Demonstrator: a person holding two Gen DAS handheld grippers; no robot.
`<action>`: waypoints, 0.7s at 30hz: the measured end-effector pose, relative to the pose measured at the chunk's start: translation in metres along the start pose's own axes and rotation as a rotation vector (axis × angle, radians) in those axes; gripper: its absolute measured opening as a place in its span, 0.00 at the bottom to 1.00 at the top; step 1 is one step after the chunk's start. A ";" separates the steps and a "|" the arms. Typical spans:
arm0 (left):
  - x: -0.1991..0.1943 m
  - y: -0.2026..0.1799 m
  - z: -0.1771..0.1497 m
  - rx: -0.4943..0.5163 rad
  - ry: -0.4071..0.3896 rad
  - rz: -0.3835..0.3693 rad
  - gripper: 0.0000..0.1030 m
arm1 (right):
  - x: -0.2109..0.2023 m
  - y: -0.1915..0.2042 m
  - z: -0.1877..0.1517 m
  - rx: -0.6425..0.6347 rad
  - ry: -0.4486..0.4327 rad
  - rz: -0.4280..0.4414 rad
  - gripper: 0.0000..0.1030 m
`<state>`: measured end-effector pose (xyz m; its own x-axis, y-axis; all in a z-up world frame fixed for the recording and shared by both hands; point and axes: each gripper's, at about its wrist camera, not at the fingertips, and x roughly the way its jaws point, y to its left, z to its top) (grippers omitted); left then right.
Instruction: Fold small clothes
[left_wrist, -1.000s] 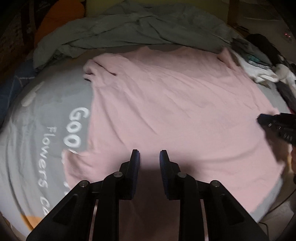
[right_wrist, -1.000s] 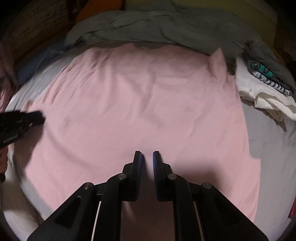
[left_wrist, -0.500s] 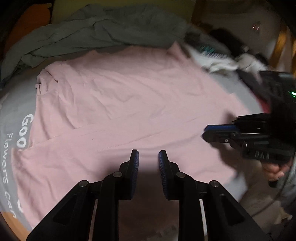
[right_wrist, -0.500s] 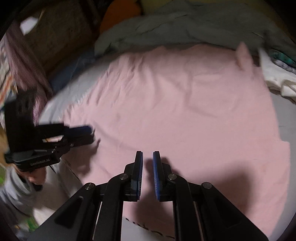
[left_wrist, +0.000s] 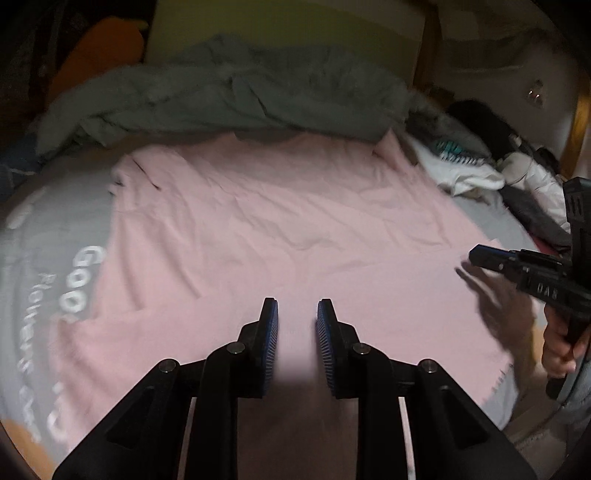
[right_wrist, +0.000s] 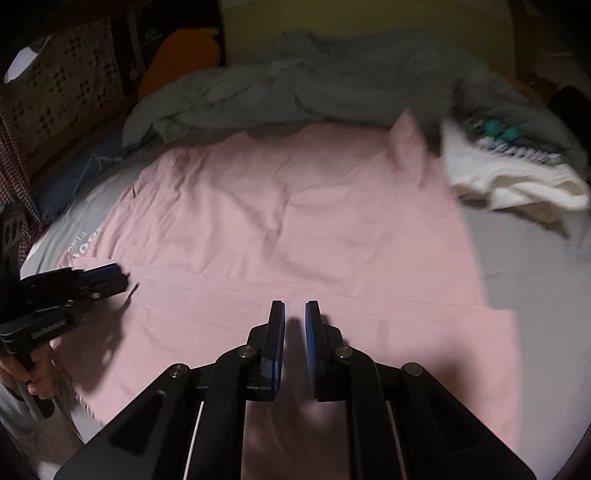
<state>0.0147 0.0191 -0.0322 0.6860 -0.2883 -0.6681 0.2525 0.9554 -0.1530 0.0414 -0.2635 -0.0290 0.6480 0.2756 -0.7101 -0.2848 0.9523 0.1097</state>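
One pink garment (left_wrist: 288, 229) lies spread on one grey printed sheet (left_wrist: 44, 266), with one rumpled grey-green blanket (left_wrist: 229, 99) at twelve o'clock. One white printed garment (right_wrist: 517, 173) sits at two o'clock in the right wrist view, and the dark heap (left_wrist: 532, 206) beside it may be two or more pieces, too blurred to count. Two grippers show: left gripper (left_wrist: 297, 314), right gripper (right_wrist: 294, 314); one orange cushion (right_wrist: 181, 55) lies at eleven o'clock.

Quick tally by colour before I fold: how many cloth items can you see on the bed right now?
Pink: 1, the pink shirt spread flat.
Grey-green: 1, the crumpled blanket behind it.
White: 1, the white garment with teal print, bunched at the right.
Dark: 1, a dark clothes pile, too blurred to separate.
Total: 4, counting the dark pile as one.
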 end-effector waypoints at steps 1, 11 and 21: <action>-0.013 -0.002 -0.004 0.003 -0.024 0.007 0.21 | -0.014 -0.004 -0.003 0.012 -0.026 -0.003 0.10; -0.070 -0.002 -0.053 -0.171 -0.124 -0.004 0.21 | -0.098 -0.031 -0.061 0.232 -0.156 0.044 0.38; -0.080 0.010 -0.101 -0.358 -0.121 0.040 0.24 | -0.108 -0.077 -0.131 0.556 -0.120 0.034 0.44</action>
<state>-0.1066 0.0579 -0.0531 0.7717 -0.2352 -0.5909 -0.0161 0.9216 -0.3879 -0.0993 -0.3835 -0.0514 0.7297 0.2893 -0.6196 0.0867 0.8597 0.5034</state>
